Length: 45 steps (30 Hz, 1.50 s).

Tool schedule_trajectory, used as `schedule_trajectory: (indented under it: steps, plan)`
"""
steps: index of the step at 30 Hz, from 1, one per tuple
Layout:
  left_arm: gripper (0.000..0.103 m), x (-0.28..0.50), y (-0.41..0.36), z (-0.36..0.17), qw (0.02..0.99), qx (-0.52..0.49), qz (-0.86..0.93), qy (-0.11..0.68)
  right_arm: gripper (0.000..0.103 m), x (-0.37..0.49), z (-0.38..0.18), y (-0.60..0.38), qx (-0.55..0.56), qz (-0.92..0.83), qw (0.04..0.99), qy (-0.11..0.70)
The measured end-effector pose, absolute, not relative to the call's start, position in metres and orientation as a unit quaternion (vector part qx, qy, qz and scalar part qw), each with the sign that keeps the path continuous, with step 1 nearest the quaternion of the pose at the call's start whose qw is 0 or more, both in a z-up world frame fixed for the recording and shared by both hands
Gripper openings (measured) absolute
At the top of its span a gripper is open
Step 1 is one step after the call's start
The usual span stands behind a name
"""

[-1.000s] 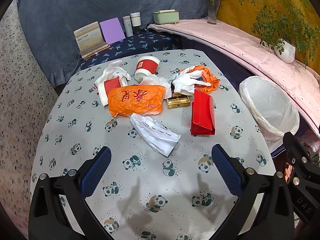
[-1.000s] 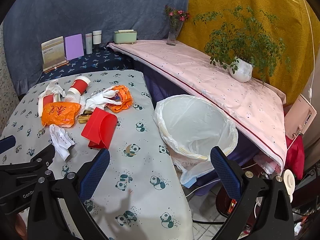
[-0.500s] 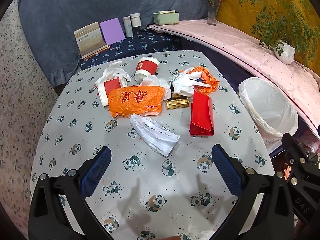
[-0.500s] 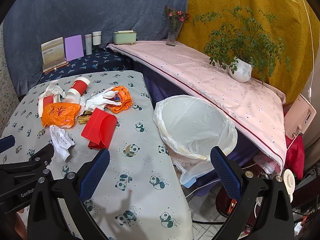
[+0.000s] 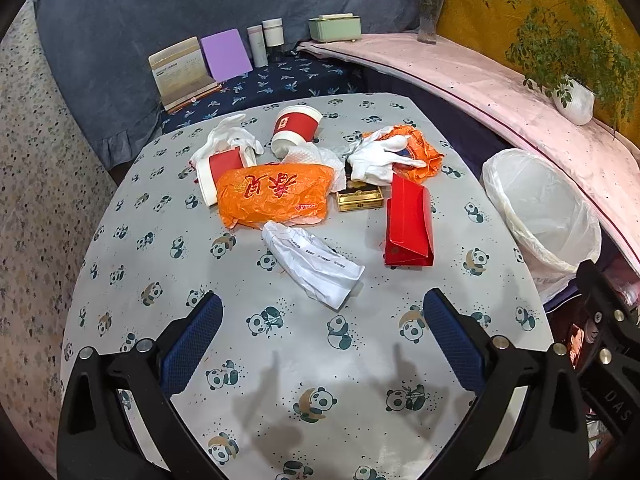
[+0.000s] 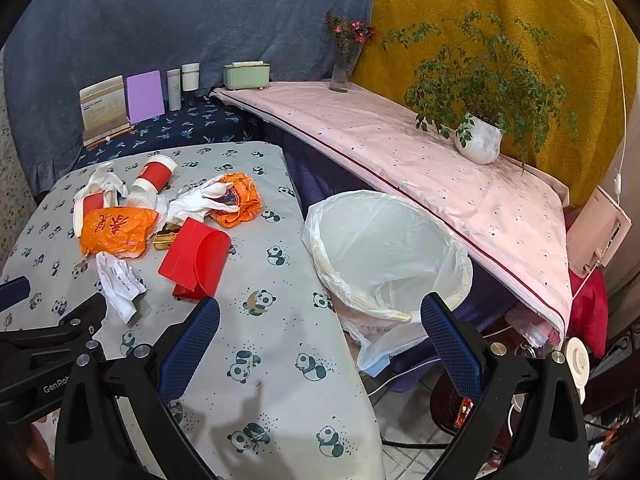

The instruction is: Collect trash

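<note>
Trash lies in a heap on the panda-print table [image 5: 280, 380]: an orange plastic bag [image 5: 276, 192], a crumpled white paper [image 5: 316, 264], a red folded box [image 5: 408, 224], a small gold box [image 5: 359, 199], a red paper cup [image 5: 296, 128], white gloves [image 5: 376, 158] and a second orange bag [image 5: 420, 148]. A bin lined with a white bag [image 6: 384, 252] stands off the table's right edge. My left gripper [image 5: 320, 344] hovers open over the near table, short of the white paper. My right gripper [image 6: 320, 344] is open over the table's right edge, beside the bin.
A pink-covered shelf [image 6: 400, 152] runs behind the bin with a potted plant [image 6: 480, 140] and a flower vase [image 6: 344, 68]. Cards, bottles and a green box [image 5: 334, 28] stand on a dark blue ledge at the back. Cables and clutter lie on the floor at lower right.
Both views have crept slightly; the heap sits a touch higher in the left wrist view. Both grippers stay open and nothing on the table has moved.
</note>
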<state>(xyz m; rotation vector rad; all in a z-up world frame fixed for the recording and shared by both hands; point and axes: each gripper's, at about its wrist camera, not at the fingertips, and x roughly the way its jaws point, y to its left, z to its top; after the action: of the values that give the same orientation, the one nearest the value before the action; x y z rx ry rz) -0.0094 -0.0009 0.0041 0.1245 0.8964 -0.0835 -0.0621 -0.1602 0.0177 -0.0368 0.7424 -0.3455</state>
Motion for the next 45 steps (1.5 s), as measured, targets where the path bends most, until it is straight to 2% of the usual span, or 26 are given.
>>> schedule_trajectory:
  steps: [45]
  plan:
    - [0.096,-0.0023,-0.0029,-0.0025,0.901,0.060,-0.059,0.426,0.096,-0.0546,0.0110,-0.1646,-0.019,-0.175,0.912,0.370]
